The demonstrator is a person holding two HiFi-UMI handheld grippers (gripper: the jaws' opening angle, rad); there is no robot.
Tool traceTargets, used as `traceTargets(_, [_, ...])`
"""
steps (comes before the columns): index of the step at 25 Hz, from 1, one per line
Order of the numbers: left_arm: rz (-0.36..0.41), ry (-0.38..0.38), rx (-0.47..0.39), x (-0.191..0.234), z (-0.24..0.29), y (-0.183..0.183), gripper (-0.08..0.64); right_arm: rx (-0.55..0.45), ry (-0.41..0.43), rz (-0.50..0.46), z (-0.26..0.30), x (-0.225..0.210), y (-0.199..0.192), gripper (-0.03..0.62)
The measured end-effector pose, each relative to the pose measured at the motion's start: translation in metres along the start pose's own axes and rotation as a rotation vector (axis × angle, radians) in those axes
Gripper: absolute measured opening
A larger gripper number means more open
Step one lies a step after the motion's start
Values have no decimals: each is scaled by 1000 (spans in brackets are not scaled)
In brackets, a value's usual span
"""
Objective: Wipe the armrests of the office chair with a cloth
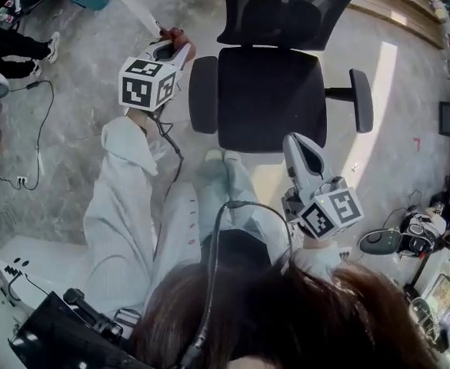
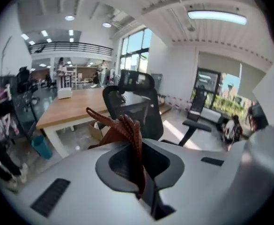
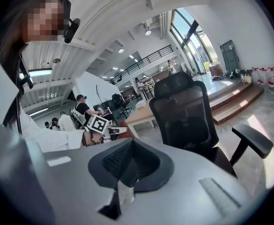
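Left gripper (image 1: 165, 50) is clamped on a red-brown cloth (image 2: 125, 129). The cloth bunches up out of the closed jaws and is held in the air near the left armrest (image 1: 204, 94) of the office chair (image 1: 271, 91), not touching it as far as we can see. Right gripper (image 1: 303, 151) has its jaws together with nothing between them, and hangs near the seat's front corner. The right armrest (image 1: 361, 100) is well apart from the cloth.

Risks, as we judge them:
- Only a fold of cloth is pinched, so dragging along the pad may pull it free.
- With so little cloth past the jaws, the hard jaw tips could scrape the pad.
- Pressing sideways may swivel or roll the chair, since the right gripper isn't bracing it.
- The cable (image 1: 168, 141) dangling from the left gripper could snag the armrest.
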State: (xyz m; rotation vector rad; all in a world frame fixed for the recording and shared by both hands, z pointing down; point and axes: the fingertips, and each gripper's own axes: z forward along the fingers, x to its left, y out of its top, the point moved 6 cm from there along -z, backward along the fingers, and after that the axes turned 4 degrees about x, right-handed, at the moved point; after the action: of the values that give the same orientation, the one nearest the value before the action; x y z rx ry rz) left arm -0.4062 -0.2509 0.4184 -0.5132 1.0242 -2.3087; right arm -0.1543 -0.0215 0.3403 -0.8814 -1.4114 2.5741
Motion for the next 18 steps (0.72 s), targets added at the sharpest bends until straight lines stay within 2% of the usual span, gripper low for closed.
traceTargets(2, [200, 35, 105, -1, 40, -6, 23, 14, 2, 18, 3, -4, -5, 2])
traceTargets(4, [433, 67, 214, -7, 76, -17, 23, 35, 5, 43, 5, -7, -13, 2])
traceTargets(6, [644, 68, 329, -17, 105, -34, 23, 48, 5, 71, 9, -14, -21, 2])
traceTargets(7, [726, 59, 378, -24, 116, -43, 23, 50, 4, 89, 10, -18, -24, 2])
traceTargets(9, [839, 24, 452, -38, 130, -64, 23, 47, -1, 128, 10, -26, -28, 2])
traceTargets(13, [941, -71, 565, -69, 130, -99, 23, 32, -17, 158, 6, -34, -28, 2])
traceTargets(15, [938, -98, 599, -81, 117, -111, 23, 32, -14, 155, -3, -28, -31, 2])
traceTargets(18, [885, -135, 624, -95, 90, -118, 23, 27, 8, 135, -13, -11, -35, 2])
